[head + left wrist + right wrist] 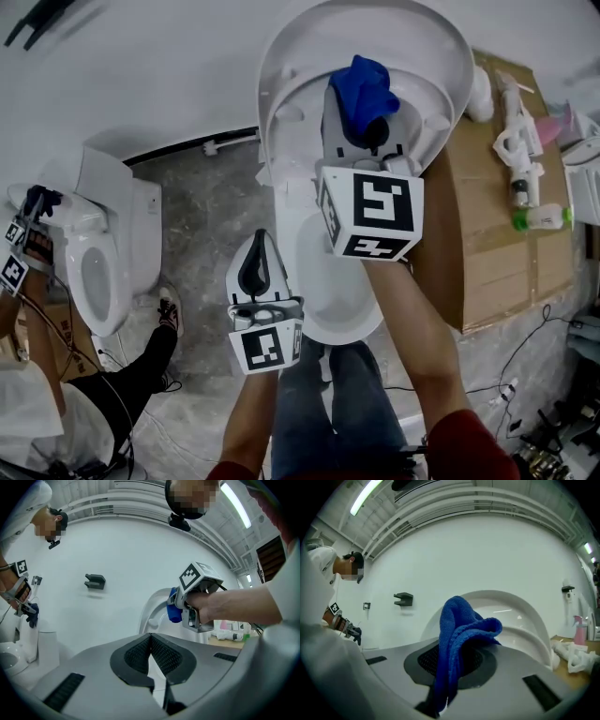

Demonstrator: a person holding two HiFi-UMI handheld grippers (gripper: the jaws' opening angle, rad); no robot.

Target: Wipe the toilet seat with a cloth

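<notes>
Cloth (361, 89), blue and bunched, is pinched in the jaws of the right gripper (366, 131); in the right gripper view I see it folded over the pads and drooping between them, so that tool is clamped on the fabric. From the head view my right forearm (412, 328) runs up from 5 o'clock toward the middle of the frame, stretched well out, with the gripper pointing on toward 12 o'clock. The cloth sticks out at the tip, in front of the raised toilet seat (300, 94), which leans back against the upright lid (450, 56). I cannot tell whether the fabric touches the seat.

The left forearm (248, 412) comes up from 6 o'clock, shorter and drawn back. The left gripper (255, 267) sits at 7 o'clock from the right one, beside the open bowl (342, 300); its jaws are pressed together with nothing between them, as the left gripper view shows plainly. That tool is apart from both cloth and seat.

A cardboard box (487, 234) stands at 3 o'clock of the toilet; a second toilet (94, 253) stands at 9 o'clock, with another person (28, 412) beside it.
</notes>
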